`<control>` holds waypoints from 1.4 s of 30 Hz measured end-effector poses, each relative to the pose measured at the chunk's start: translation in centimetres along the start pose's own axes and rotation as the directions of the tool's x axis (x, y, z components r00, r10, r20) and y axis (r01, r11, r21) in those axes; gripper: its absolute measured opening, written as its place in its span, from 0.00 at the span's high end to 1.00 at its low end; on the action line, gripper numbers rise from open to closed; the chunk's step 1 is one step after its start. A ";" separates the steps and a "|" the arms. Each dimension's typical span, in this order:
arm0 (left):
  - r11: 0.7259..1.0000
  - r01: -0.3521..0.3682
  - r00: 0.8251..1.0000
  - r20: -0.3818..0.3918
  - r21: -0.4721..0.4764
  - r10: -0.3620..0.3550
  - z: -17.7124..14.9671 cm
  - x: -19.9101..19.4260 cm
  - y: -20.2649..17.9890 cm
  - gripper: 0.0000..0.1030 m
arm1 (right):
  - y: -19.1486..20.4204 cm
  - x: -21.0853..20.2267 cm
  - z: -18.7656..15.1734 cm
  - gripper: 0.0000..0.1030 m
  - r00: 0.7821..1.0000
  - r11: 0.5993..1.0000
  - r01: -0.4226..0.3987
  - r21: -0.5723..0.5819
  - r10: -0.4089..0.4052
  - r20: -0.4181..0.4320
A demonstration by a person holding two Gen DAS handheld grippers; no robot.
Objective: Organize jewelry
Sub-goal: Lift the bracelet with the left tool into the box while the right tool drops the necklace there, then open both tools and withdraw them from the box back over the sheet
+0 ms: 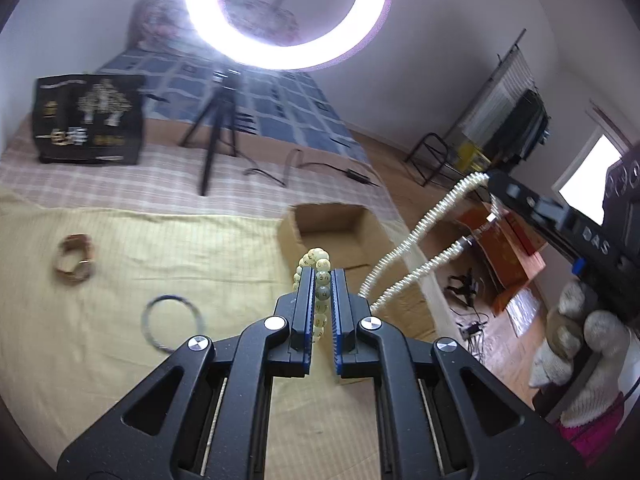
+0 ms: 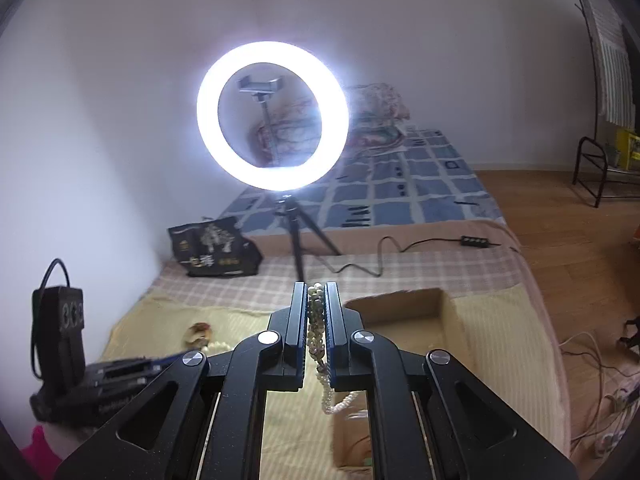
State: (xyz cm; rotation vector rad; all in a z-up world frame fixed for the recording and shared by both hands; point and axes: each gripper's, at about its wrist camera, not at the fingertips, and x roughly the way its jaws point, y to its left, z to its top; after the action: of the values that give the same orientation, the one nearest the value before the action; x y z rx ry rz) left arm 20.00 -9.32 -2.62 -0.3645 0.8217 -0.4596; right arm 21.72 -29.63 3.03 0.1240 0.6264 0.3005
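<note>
Left wrist view: a bead bracelet (image 1: 320, 280) of pale yellowish beads sits clamped between the two fingers of the left gripper (image 1: 323, 276), its loop poking out past the fingertips. The gripper is held above a yellow cloth (image 1: 120, 360), near the open cardboard box (image 1: 340, 232) that lies ahead and slightly right. On the cloth to the left lie a thin dark bangle (image 1: 172, 322) and, farther left, a tan wristband-like piece (image 1: 74, 258), blurred. To the right, a pearl necklace (image 1: 416, 248) hangs in two strands from the right gripper (image 1: 492, 184), whose fingers are closed on it; the strands trail down toward the box's near edge. A hand in a white knit glove (image 1: 568, 340) holds that gripper's handle.

Right wrist view: the same pearl necklace (image 2: 318, 328) is pinched between the right gripper's fingers, bunched along their length, with a loop dangling below. The cardboard box (image 2: 404, 312) lies just right of the fingertips, on the yellow cloth. The left gripper (image 2: 160, 362) appears blurred at lower left.

Beyond the cloth, a checked bedsheet (image 1: 120, 176) carries a tripod (image 1: 216, 128) with a lit ring light (image 1: 288, 12), a black printed bag (image 1: 88, 120) and a cable with a switch (image 1: 356, 174). A blue patchwork quilt (image 1: 272, 108) lies behind.
</note>
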 end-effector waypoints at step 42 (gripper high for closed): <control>0.991 -0.033 0.983 -0.173 0.129 0.056 -3.6 14.7 -5.8 0.62 | -12.0 11.5 -2.8 0.42 0.971 0.976 0.172 0.131 -0.146 -0.187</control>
State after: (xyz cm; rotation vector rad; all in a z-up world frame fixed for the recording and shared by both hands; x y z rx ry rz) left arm 24.55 -22.33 -11.12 -0.1899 0.9662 -0.5041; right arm 31.76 -37.39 -8.06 0.1885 0.8305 0.1093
